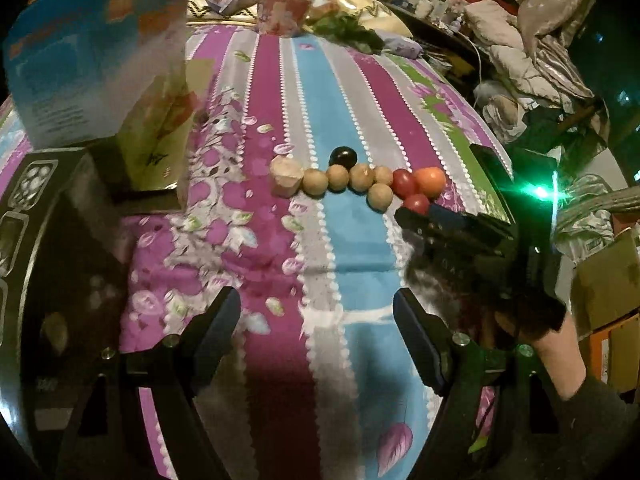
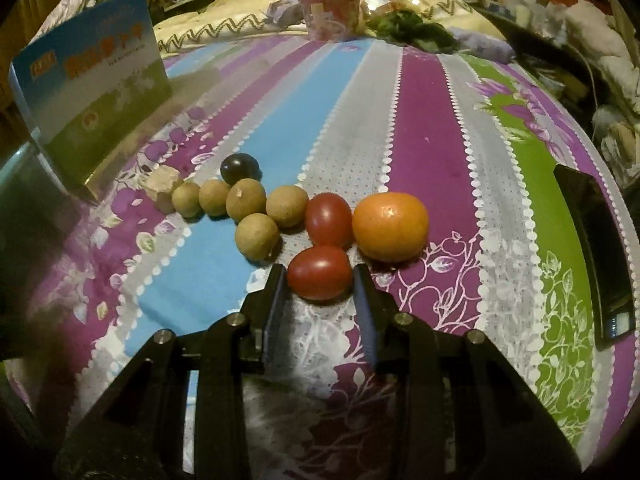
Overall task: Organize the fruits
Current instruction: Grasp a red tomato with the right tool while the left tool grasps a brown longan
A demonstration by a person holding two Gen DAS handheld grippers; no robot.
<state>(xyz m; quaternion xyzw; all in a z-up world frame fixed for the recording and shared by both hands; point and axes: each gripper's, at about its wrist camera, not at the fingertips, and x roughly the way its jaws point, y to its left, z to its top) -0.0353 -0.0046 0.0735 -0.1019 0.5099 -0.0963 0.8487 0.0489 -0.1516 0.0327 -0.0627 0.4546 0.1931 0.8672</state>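
Note:
A row of fruit lies on the striped bedspread (image 2: 432, 128): a pale chunk (image 2: 162, 188), several tan longans (image 2: 256, 236), a dark grape (image 2: 239, 168), two red tomatoes (image 2: 328, 218) and an orange (image 2: 390, 226). My right gripper (image 2: 320, 280) has its pads on both sides of the nearer red tomato (image 2: 320, 272), which rests on the cloth. In the left wrist view the same row (image 1: 360, 180) lies ahead, with the right gripper (image 1: 416, 210) at its right end. My left gripper (image 1: 316, 320) is open and empty, well short of the fruit.
A blue and green box (image 2: 92, 88) stands at the left behind the row. A black phone (image 2: 600, 256) lies at the right edge of the bed. A red cup (image 2: 332, 16), leafy greens (image 2: 412, 28) and packets sit at the far end. Clutter lies beyond the bed's right side.

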